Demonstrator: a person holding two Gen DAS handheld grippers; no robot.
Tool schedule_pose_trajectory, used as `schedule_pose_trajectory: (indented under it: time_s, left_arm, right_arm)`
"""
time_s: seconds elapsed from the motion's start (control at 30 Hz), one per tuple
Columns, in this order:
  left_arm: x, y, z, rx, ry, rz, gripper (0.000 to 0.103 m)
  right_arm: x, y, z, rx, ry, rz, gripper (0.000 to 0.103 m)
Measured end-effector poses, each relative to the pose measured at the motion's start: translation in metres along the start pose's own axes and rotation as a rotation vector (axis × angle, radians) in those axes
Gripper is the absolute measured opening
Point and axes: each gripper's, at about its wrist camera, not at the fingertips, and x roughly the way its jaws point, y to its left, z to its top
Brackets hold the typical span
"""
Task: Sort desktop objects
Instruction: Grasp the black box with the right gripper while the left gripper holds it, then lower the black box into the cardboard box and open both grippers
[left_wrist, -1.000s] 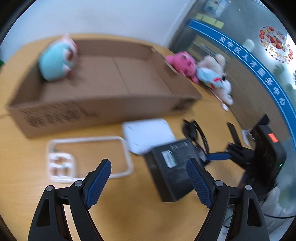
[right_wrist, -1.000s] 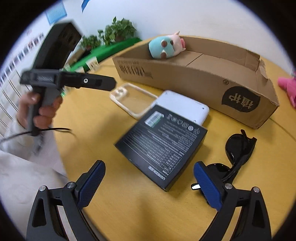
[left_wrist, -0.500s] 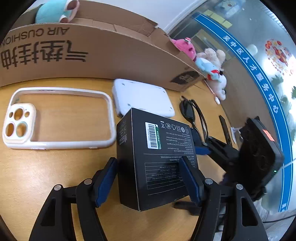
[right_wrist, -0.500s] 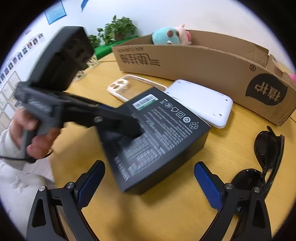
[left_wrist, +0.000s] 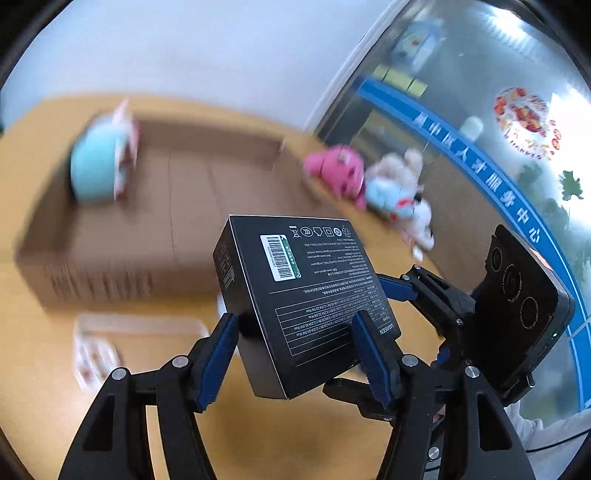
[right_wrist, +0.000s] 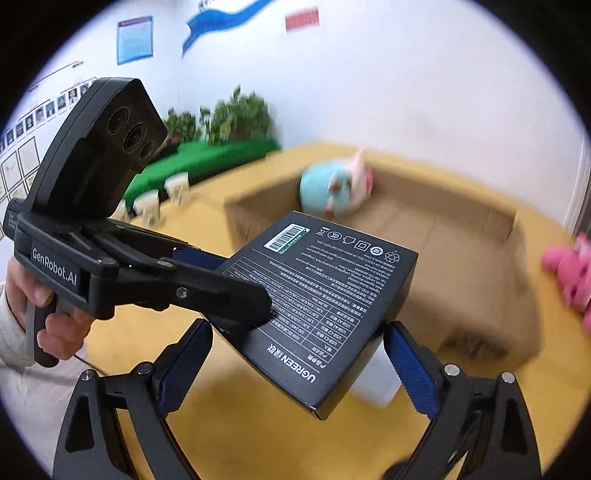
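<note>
Here the closing left gripper (left_wrist: 295, 343) clamps the black box (left_wrist: 306, 299) above the cardboard box (left_wrist: 155, 221); right gripper (right_wrist: 299, 365) gapes.

Black box (right_wrist: 325, 295): white "UGREEN" plus Chinese characters on its near edge, barcode sticker (right_wrist: 286, 238) on green-white label, row of recycling/disposal symbols, spec table too small to read. Left gripper (right_wrist: 221, 280) body: "GenRobot.AI". Blue band (left_wrist: 491, 181) on glass wall: white Chinese characters.
</note>
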Motion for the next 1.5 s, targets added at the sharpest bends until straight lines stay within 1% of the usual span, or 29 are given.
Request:
schedule_pose_trajectory:
  time_s: [0.13, 0.2, 0.3, 0.37, 0.43, 0.53, 0.6, 0.67, 0.7, 0.8, 0.93, 1.0, 1.03, 1.1, 1.17, 1.23, 1.3, 1.37, 1.43, 1.47, 1.5]
  left_arm:
    - [-0.013, -0.004, 0.061, 0.082, -0.097, 0.039, 0.060]
    - [-0.017, -0.001, 0.089, 0.106, -0.125, 0.059, 0.060]
    - [-0.013, 0.010, 0.132, 0.135, -0.149, 0.083, 0.059]
    - [-0.001, 0.021, 0.159, 0.136, -0.149, 0.098, 0.059]
    - [0.010, 0.040, 0.182, 0.116, -0.138, 0.101, 0.059]
    - [0.035, 0.070, 0.217, 0.064, -0.107, 0.097, 0.059]
    - [0.055, 0.087, 0.230, 0.031, -0.079, 0.101, 0.059]
    - [0.077, 0.109, 0.239, -0.002, -0.037, 0.112, 0.059]
    - [0.088, 0.120, 0.238, -0.022, -0.014, 0.121, 0.059]
    - [0.124, 0.144, 0.245, -0.057, 0.062, 0.167, 0.059]
    - [0.172, 0.173, 0.246, -0.117, 0.189, 0.219, 0.059]
    - [0.194, 0.183, 0.242, -0.148, 0.261, 0.243, 0.059]
    - [0.206, 0.189, 0.239, -0.168, 0.302, 0.256, 0.058]
    - [0.220, 0.192, 0.237, -0.166, 0.360, 0.300, 0.051]
    - [0.225, 0.192, 0.237, -0.162, 0.378, 0.329, 0.050]
    - [0.223, 0.189, 0.237, -0.168, 0.371, 0.326, 0.050]
    - [0.211, 0.186, 0.238, -0.170, 0.349, 0.334, 0.050]
    - [0.191, 0.180, 0.237, -0.155, 0.302, 0.358, 0.052]
    - [0.163, 0.170, 0.238, -0.116, 0.238, 0.395, 0.052]
    - [0.144, 0.162, 0.237, -0.078, 0.188, 0.428, 0.052]
    - [0.124, 0.152, 0.234, -0.039, 0.138, 0.457, 0.056]
  right_arm:
    - [0.002, -0.019, 0.054, -0.048, -0.084, -0.045, 0.094]
    - [0.010, -0.029, 0.079, -0.071, -0.112, -0.068, 0.094]
    - [0.029, -0.057, 0.116, -0.057, -0.128, -0.058, 0.094]
    - [0.046, -0.077, 0.137, -0.032, -0.123, -0.041, 0.094]
    - [0.066, -0.096, 0.154, -0.021, -0.113, -0.034, 0.094]
    - [0.100, -0.125, 0.173, 0.013, -0.090, -0.007, 0.094]
    - [0.123, -0.143, 0.181, 0.036, -0.068, 0.014, 0.094]
    - [0.151, -0.159, 0.183, 0.044, -0.030, 0.024, 0.094]
    - [0.165, -0.166, 0.183, 0.047, -0.007, 0.029, 0.094]
    - [0.204, -0.182, 0.177, 0.070, 0.058, 0.054, 0.094]
    - [0.252, -0.207, 0.153, 0.145, 0.144, 0.121, 0.094]
    - [0.271, -0.214, 0.143, 0.172, 0.178, 0.133, 0.094]
    - [0.281, -0.218, 0.139, 0.188, 0.197, 0.132, 0.094]
    - [0.296, -0.224, 0.132, 0.225, 0.225, 0.128, 0.094]
    - [0.308, -0.227, 0.129, 0.238, 0.258, 0.112, 0.094]
    - [0.321, -0.225, 0.132, 0.251, 0.301, 0.104, 0.094]
    - [0.319, -0.220, 0.131, 0.251, 0.319, 0.092, 0.094]
    - [0.307, -0.217, 0.133, 0.257, 0.310, 0.081, 0.094]
    - [0.277, -0.219, 0.137, 0.286, 0.279, 0.035, 0.095]
    - [0.257, -0.222, 0.139, 0.296, 0.243, 0.024, 0.095]
    - [0.228, -0.217, 0.145, 0.298, 0.179, 0.018, 0.095]
